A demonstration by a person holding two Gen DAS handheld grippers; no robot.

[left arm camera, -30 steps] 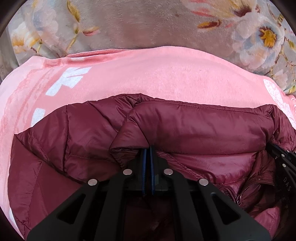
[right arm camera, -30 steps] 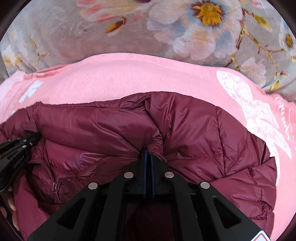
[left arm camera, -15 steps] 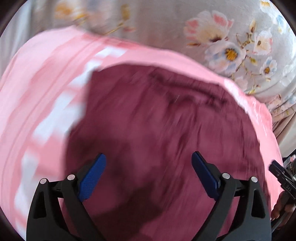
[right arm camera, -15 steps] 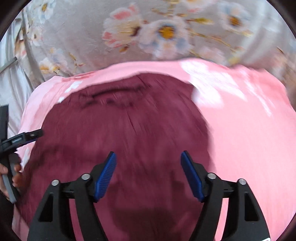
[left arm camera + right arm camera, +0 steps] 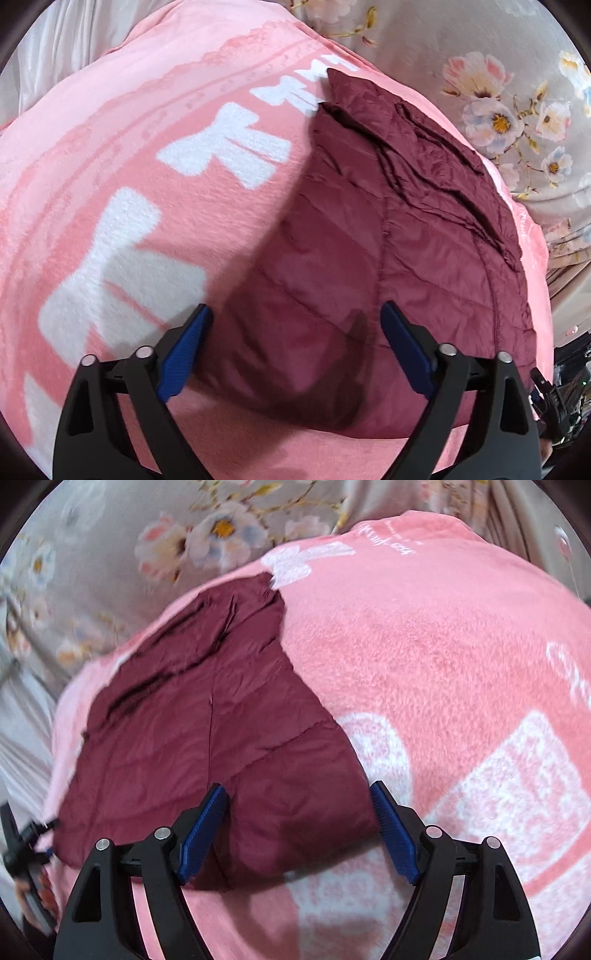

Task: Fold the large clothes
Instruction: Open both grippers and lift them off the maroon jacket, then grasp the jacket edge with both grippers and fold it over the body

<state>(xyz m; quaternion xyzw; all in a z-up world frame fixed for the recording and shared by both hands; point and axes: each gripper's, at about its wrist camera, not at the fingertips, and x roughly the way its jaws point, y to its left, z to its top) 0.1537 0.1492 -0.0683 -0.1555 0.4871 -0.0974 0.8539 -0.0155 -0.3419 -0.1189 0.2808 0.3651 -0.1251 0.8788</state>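
- Two covers lie beneath it all: a floral sheet (image 5: 424, 40) along the top of both views, and on it a pink blanket (image 5: 147, 206) filling most of each.
- Our jacket (image 5: 388, 251) lies folded, centre-right in the left view and centre-left in the right view.
- We judge the next fold needs its near edge gripped evenly and layers squared.
- Our left gripper (image 5: 295, 350) and right gripper (image 5: 297, 830) stand released, holding nothing, jaws having just been opening.

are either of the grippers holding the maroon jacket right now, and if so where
Nothing is held. The left gripper and right gripper both stand open above the maroon jacket, which lies folded on the pink blanket; their jaws have just been opening.
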